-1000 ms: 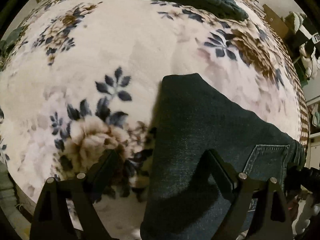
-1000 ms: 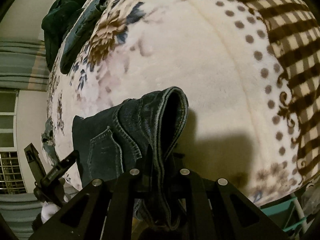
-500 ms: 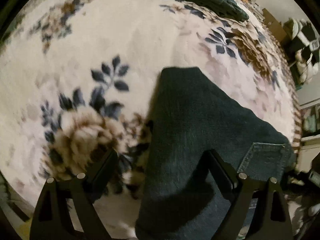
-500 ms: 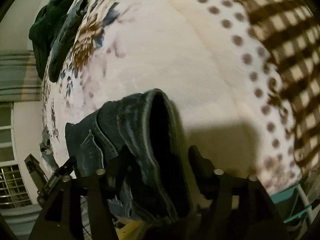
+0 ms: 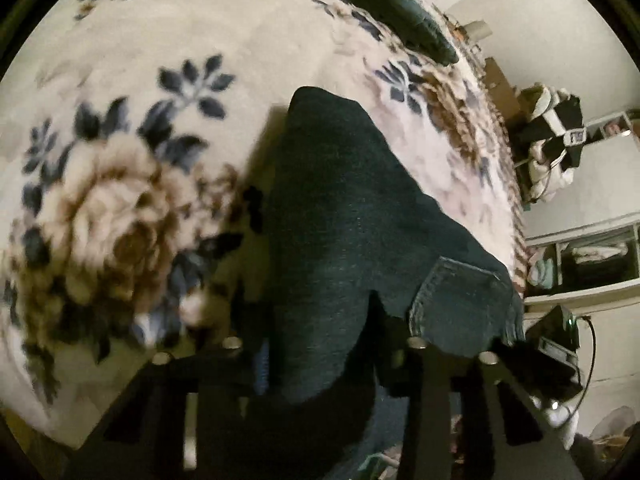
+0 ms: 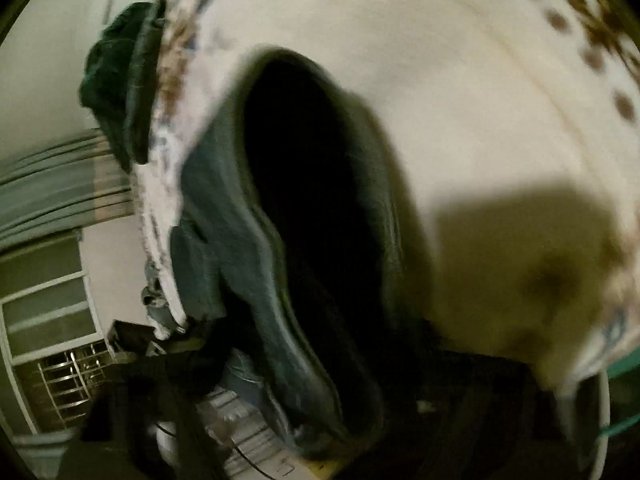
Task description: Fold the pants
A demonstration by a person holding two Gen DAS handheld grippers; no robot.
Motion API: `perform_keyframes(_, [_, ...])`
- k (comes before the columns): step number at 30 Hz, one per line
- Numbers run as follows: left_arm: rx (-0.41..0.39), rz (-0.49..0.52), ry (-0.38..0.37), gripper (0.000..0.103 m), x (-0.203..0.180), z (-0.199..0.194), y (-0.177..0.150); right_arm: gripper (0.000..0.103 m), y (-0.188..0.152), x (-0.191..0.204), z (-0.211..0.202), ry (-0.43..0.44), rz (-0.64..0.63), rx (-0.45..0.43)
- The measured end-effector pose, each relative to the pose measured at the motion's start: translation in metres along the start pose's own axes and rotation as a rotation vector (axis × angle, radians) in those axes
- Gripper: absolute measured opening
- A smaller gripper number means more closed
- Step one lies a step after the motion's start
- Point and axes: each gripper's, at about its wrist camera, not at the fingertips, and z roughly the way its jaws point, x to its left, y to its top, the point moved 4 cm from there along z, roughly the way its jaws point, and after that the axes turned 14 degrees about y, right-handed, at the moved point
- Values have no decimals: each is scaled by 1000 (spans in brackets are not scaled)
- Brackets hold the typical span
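Dark blue jeans [image 5: 352, 232], folded, lie on a floral fleece blanket [image 5: 120, 184]. A back pocket [image 5: 460, 304] shows at the right. My left gripper [image 5: 320, 344] straddles the near edge of the jeans, and the cloth sits between its fingers; the jaws look partly closed on it. In the right wrist view the jeans' waistband [image 6: 304, 240] gapes open, close to the lens and blurred. My right gripper [image 6: 320, 400] is at the waistband; motion blur hides its fingers.
A pile of dark green and blue clothes [image 5: 380, 4] lies at the far end of the bed, also in the right wrist view [image 6: 120, 80]. Shelves and clutter [image 5: 560, 152] stand beyond the bed's right edge. A window with curtains [image 6: 48, 208] is at the left.
Both grippers have moved closer to the jeans. The left jaws have narrowed around the cloth edge. The right gripper opened, then pushed in at the waistband, which now fills its view.
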Motion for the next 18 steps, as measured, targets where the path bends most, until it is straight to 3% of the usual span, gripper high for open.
perform_keyframes(4, [25, -13, -2, 33, 4, 0, -20, 38, 8, 21, 0, -75, -103, 6])
perform_keyframes(6, [17, -1, 17, 38, 1, 2, -17, 38, 13, 21, 1, -103, -130, 27])
perform_keyframes(9, [57, -36, 8, 47, 2, 7, -7, 65, 13, 11, -1, -132, -76, 51])
perform_keyframes(12, [79, -35, 19, 60, 4, 11, -4, 66, 4, 3, -16, -94, -6, 9])
perform_keyframes(14, [86, -15, 34, 65, 2, 13, -4, 66, -7, 2, -31, -133, -13, -55])
perform_keyframes(15, [88, -11, 36, 69, 2, 14, -5, 63, -10, 3, -34, -143, -24, -71])
perform_keyframes(16, [89, -8, 45, 71, 1, 15, -5, 43, -13, 6, -39, -131, -41, -98])
perform_keyframes(18, [89, -2, 49, 76, -1, 17, -6, 35, -20, 16, -44, -128, -69, -129])
